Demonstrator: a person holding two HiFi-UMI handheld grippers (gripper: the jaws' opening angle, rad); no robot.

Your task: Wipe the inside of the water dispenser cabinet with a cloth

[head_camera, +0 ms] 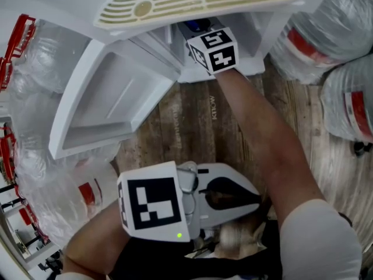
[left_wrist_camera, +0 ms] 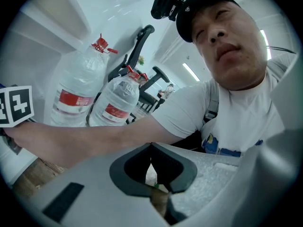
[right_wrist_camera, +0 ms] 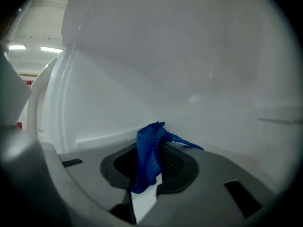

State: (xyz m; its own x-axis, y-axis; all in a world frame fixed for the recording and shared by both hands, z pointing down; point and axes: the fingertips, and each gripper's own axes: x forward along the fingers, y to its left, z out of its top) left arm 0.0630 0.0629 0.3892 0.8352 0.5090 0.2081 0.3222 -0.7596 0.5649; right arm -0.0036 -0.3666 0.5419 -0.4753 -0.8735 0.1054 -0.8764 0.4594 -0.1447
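Blue mesh cloth (right_wrist_camera: pixel 149 160), glossy white cabinet (right_wrist_camera: pixel 189 79), seemingly plastic

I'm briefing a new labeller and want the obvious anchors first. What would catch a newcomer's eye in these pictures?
The bright blue cloth stands out most, pinched in the right gripper against the white inner wall of the cabinet. In the head view, the open door lies at the left, and big water bottles with red labels crowd both sides. The left gripper is shut and empty, low near the person's body.
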